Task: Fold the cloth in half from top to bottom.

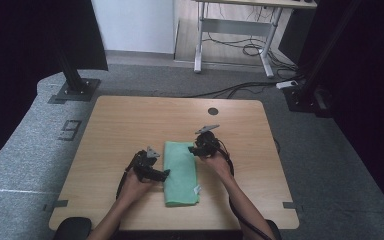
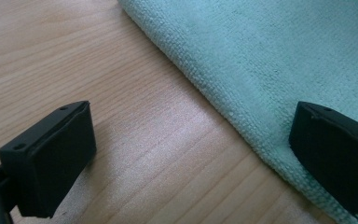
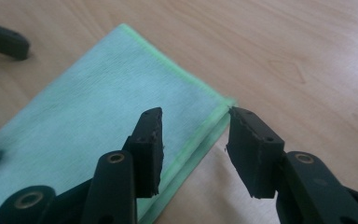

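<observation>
Now I hold tongs in each hand over a wooden table (image 1: 120, 125), working a green cloth (image 1: 181, 172) that lies folded into a long strip between them. My left tongs (image 1: 164, 174) stand wide apart at the cloth's near long edge, one jaw over bare wood, the other over the cloth (image 2: 279, 60), gripping nothing. My right tongs (image 1: 194, 149) are partly apart, straddling the far corner of the cloth (image 3: 98, 112): one jaw above the fabric, one just past the hem, not yet pinching it. Judging by the layered edge, one fold seems done; another fold likely remains, and it needs both grips first.
</observation>
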Action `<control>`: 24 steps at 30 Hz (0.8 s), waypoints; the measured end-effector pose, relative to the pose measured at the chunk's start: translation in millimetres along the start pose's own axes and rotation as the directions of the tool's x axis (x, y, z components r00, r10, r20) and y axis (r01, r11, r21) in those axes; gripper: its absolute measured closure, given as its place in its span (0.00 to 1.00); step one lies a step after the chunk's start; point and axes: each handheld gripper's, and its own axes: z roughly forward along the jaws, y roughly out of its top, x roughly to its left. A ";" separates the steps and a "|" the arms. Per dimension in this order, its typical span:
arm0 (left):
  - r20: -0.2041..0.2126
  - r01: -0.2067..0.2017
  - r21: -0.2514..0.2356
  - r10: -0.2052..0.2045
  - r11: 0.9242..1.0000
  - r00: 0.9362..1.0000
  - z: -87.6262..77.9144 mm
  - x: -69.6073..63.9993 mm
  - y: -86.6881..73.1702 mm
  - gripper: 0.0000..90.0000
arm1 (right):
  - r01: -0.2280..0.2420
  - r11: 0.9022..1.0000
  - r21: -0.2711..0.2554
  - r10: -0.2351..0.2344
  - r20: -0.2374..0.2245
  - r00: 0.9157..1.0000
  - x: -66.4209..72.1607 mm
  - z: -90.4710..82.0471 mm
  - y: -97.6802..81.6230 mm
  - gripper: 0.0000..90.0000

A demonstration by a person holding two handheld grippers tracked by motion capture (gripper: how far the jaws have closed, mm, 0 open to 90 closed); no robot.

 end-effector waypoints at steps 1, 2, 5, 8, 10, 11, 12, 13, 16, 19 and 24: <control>0.000 0.000 0.000 0.000 1.000 1.000 0.0 0.0 0.0 0.01 | -0.002 1.000 0.000 0.002 0.002 1.000 -2.2 1.9 2.3 0.62; 0.000 0.001 -0.001 -0.001 1.000 1.000 0.1 -0.1 0.0 0.01 | -0.004 1.000 0.000 0.004 0.002 1.000 -3.2 3.2 3.6 0.62; 0.000 0.001 -0.001 -0.001 1.000 1.000 0.1 -0.1 0.0 0.01 | -0.005 1.000 0.008 0.005 0.006 1.000 -5.3 9.7 7.8 0.62; 0.000 0.000 0.001 0.000 1.000 1.000 -0.1 0.0 0.0 0.01 | 0.001 1.000 0.021 -0.002 0.016 1.000 -8.1 18.0 9.7 0.61; 0.000 0.000 0.001 0.000 1.000 1.000 -0.1 0.0 0.0 0.01 | 0.005 1.000 0.026 -0.006 0.024 1.000 -10.2 23.3 9.8 0.56; 0.000 0.001 0.001 -0.001 1.000 1.000 -0.1 -0.1 0.1 0.01 | 0.017 0.999 0.028 -0.017 0.031 0.999 -11.3 25.9 9.7 0.54; 0.000 0.003 0.000 -0.003 1.000 1.000 0.0 -0.2 0.0 0.01 | 0.022 0.999 0.036 -0.024 0.041 0.999 -12.3 28.2 9.3 0.52; 0.000 0.003 0.000 -0.003 1.000 1.000 0.0 -0.2 0.0 0.01 | 0.028 0.999 0.042 -0.030 0.043 0.999 -13.6 30.7 8.6 0.51; 0.000 0.001 0.001 -0.001 1.000 1.000 0.0 0.0 0.0 0.01 | 0.024 0.999 0.047 -0.026 0.036 0.999 -15.1 35.5 6.7 0.49; 0.000 0.001 0.000 -0.001 1.000 1.000 0.0 -0.1 0.0 0.01 | 0.032 0.999 0.042 -0.032 0.018 0.999 -14.9 37.2 5.5 0.56; 0.001 0.001 -0.002 -0.001 1.000 1.000 -0.1 -0.2 -0.1 0.01 | 0.029 0.998 0.060 -0.028 -0.025 0.999 -14.9 35.3 6.8 0.77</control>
